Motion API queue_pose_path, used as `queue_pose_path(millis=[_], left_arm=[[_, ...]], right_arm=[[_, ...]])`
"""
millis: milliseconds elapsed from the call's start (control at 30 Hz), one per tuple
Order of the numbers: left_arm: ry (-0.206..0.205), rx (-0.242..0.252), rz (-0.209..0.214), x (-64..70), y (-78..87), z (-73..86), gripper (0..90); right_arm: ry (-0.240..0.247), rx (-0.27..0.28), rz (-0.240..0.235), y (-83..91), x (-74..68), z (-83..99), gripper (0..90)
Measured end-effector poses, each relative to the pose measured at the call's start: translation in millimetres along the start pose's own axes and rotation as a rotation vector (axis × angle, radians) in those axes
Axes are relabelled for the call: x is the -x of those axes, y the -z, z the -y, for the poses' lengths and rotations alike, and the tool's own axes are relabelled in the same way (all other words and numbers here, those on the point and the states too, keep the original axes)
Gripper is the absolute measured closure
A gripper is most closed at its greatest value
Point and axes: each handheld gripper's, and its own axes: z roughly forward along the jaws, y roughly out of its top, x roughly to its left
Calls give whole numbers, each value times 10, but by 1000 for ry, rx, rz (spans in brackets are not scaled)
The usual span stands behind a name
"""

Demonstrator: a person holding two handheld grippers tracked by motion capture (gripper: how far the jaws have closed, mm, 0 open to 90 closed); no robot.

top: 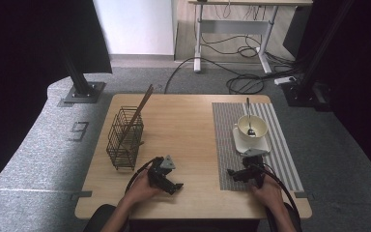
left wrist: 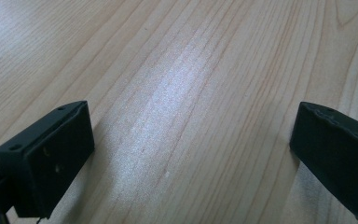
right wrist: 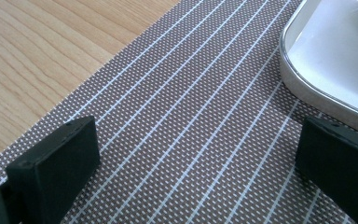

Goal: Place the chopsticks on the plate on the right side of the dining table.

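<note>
The wooden table (top: 188, 130) carries a striped placemat (top: 227, 140) on its right half. At the left stands a wire basket (top: 124, 140) with a long stick (top: 137, 113) leaning out of it. On the placemat's far part a white saucer (top: 265, 145) holds a cup (top: 258, 124) with 1 spoon (top: 249, 118). The left gripper (top: 174, 186) rests on bare wood near the front edge, jaws wide apart, holding nothing. The right gripper (top: 236, 175) lies on the placemat just near of the saucer, jaws equally wide, empty.
</note>
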Motion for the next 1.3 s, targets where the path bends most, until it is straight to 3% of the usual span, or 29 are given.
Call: queue_pose_path(millis=[633, 900, 967, 1300], left_arm=[[-1, 1, 0, -1, 0, 0, 0], [-1, 0, 0, -1, 0, 0, 0], [-1, 0, 0, -1, 0, 0, 0], [-1, 1, 0, 0, 0, 0, 0]], right_arm=[[4, -2, 0, -1, 0, -5, 0], [47, -15, -10, 29, -25, -33, 31], [82, -26, -9, 56, -68, -62, 30], [99, -13, -101, 121, -199, -207, 16]])
